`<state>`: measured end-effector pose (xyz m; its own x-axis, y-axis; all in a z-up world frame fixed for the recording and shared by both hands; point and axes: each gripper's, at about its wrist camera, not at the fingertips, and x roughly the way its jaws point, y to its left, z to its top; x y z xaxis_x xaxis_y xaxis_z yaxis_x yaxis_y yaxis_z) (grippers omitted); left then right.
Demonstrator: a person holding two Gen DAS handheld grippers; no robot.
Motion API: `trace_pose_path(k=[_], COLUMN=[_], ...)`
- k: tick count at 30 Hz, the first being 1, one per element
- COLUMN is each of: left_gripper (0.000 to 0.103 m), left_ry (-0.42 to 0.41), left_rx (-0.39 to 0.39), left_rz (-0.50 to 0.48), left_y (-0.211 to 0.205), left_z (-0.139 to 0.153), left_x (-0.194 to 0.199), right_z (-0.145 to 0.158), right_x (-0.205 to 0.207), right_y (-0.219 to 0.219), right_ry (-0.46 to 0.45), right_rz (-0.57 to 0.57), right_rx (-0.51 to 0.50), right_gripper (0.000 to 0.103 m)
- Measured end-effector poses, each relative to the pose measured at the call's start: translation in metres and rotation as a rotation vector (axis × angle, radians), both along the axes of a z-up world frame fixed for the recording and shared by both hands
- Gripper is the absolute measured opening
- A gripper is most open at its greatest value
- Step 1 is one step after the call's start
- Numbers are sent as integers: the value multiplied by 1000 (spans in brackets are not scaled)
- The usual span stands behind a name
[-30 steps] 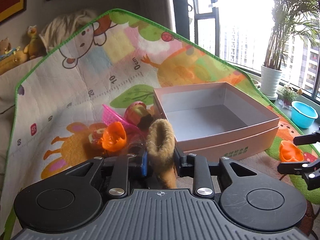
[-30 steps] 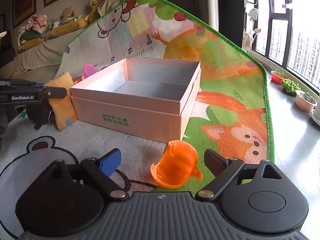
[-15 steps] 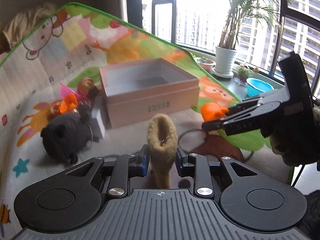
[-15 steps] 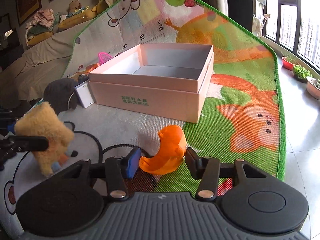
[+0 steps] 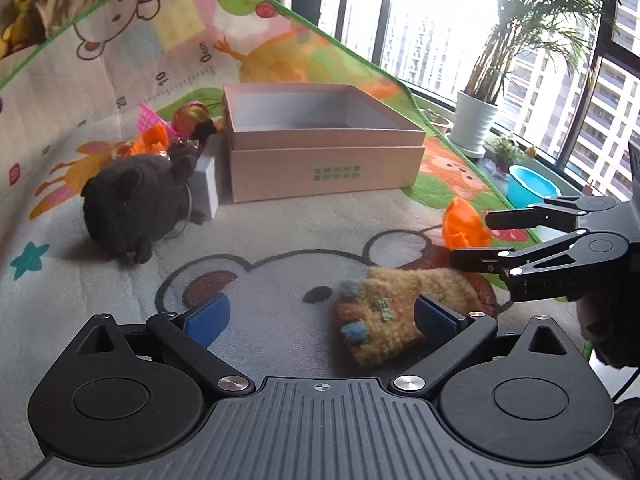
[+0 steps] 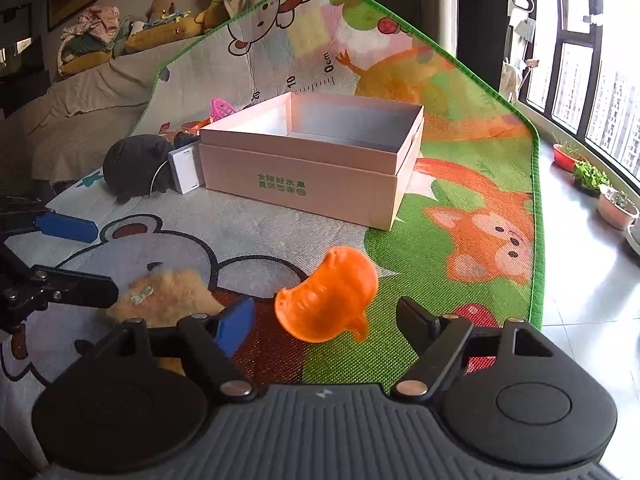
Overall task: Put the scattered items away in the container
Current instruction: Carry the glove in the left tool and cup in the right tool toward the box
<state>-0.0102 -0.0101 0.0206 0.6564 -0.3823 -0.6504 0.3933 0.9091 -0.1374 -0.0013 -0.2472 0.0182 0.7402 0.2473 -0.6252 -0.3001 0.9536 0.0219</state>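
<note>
The open pink cardboard box (image 5: 320, 160) (image 6: 320, 176) stands on the play mat. My left gripper (image 5: 320, 316) is open; a tan fuzzy mitten (image 5: 396, 304) lies on the mat against its right finger and also shows in the right wrist view (image 6: 168, 296). My right gripper (image 6: 326, 316) is open, with an orange plastic shell (image 6: 330, 296) lying on the mat between its fingers; the shell also shows in the left wrist view (image 5: 464, 228), beside the right gripper (image 5: 480, 240).
A dark grey plush (image 5: 136, 204) (image 6: 136, 164) and a white block (image 5: 206, 188) lie left of the box. Behind them are a pink basket (image 5: 150, 120), an orange toy (image 5: 154, 138) and a red ball (image 5: 192, 114). Potted plants (image 5: 476, 120) and a blue bowl (image 5: 532, 186) stand by the window.
Both grippers have opened. The mitten dropped from my left gripper and lies flat on the mat. The orange shell is released from my right gripper and rests on the mat.
</note>
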Motion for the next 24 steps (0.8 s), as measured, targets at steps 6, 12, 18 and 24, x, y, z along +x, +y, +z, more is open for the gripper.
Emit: trace_pose_path(k=[6,12,18,24], left_gripper=[103,103,103,103], left_ry=[28,94,61,49], left_rx=[1,-24,3,30], left_rz=[-30,-39,-45,-45], left_y=[-11,-11,-14,-18], left_z=[-6,-14,-17,-18], left_x=[-1,1,-5,-6], right_z=[-2,1,2,7], right_x=[11,23,43,38], right_y=[-2,-2,-28,-35], right_ry=[18,30,194,212], right_rz=[-9,5,-18,-37], right_rx=[34,86,343,406], right_gripper=[76,70,61,66])
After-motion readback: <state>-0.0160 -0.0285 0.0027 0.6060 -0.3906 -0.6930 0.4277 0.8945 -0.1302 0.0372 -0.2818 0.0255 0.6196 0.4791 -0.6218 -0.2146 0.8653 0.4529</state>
